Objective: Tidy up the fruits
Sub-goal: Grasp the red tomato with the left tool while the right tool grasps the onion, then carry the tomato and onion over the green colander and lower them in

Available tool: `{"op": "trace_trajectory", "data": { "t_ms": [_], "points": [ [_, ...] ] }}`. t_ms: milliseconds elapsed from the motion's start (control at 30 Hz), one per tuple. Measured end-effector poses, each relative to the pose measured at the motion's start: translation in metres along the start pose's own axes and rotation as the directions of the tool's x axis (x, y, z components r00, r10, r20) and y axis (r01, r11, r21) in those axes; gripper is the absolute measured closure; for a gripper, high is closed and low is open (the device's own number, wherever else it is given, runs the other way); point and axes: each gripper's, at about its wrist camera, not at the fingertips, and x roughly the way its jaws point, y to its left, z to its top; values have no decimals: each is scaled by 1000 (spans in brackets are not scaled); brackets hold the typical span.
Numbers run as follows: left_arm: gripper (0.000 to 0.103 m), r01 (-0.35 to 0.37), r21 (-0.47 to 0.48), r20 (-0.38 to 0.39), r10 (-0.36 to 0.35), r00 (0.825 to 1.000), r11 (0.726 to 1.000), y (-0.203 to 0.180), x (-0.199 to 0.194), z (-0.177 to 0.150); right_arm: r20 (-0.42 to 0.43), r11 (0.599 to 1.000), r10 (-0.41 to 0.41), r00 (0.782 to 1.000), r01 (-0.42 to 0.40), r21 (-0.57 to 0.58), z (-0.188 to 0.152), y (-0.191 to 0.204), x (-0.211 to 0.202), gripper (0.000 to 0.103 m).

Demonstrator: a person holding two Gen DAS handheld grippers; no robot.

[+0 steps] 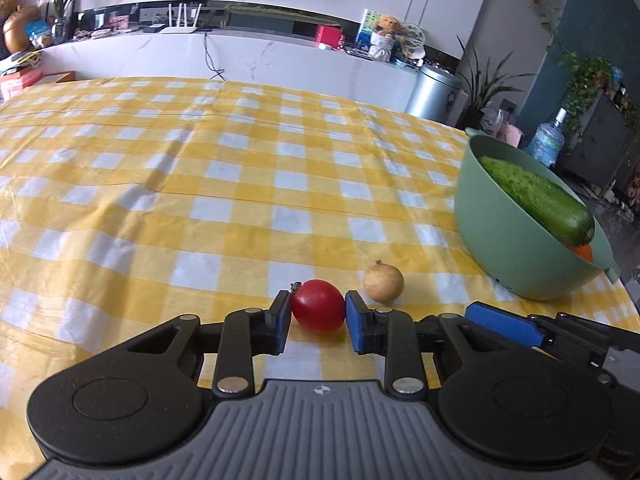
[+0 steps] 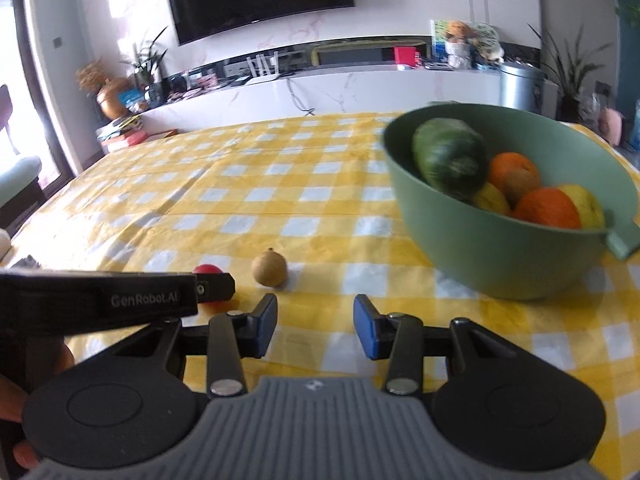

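Note:
A small red round fruit [image 1: 318, 304] lies on the yellow checked tablecloth [image 1: 200, 184], and my left gripper [image 1: 318, 314] is shut on it, a blue pad pressing each side. Just right of it sits a small tan round fruit [image 1: 383, 282], free of both grippers. In the right wrist view my right gripper [image 2: 315, 326] stands open over bare cloth, the tan fruit [image 2: 269, 267] ahead to its left. Beyond the left gripper's black finger [image 2: 212, 286], the red fruit [image 2: 208, 269] is partly hidden. The green bowl [image 2: 480, 256] holds oranges [image 2: 546, 208], yellow fruits and a dark green gourd [image 2: 450, 156].
The bowl [image 1: 500, 248] stands near the table's right edge. A person's hand [image 2: 16, 400] holds the left gripper at the lower left. Behind the table run a white counter [image 1: 240, 52] with clutter, a metal bin [image 1: 434, 92] and potted plants. Checked cloth stretches far and left.

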Motion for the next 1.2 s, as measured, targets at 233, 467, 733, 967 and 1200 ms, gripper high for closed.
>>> {"op": "trace_trajectory", "data": {
  "t_ms": [233,467,733,967,1200],
  "points": [
    [71,-17,-40,14,18,1000,999,13,-7,5,21,991,-12,1000,14,-129,11,20,21,64],
    [71,-25,-56,10,25,1000,998,20,-8,4,8,989,1,1000,0,-148,14,29,41,72],
    [71,-19,-42,9,19,1000,999,16,-12,3,28,985,-16,999,20,-171,11,32,38,81],
    [71,-12,-7,25,12,1000,1000,0,-30,5,53,984,1,999,9,-180,9,33,13,81],
    [71,11,41,54,-13,998,999,-25,-54,7,78,989,9,997,2,-145,11,26,-28,81]
  ]
}}
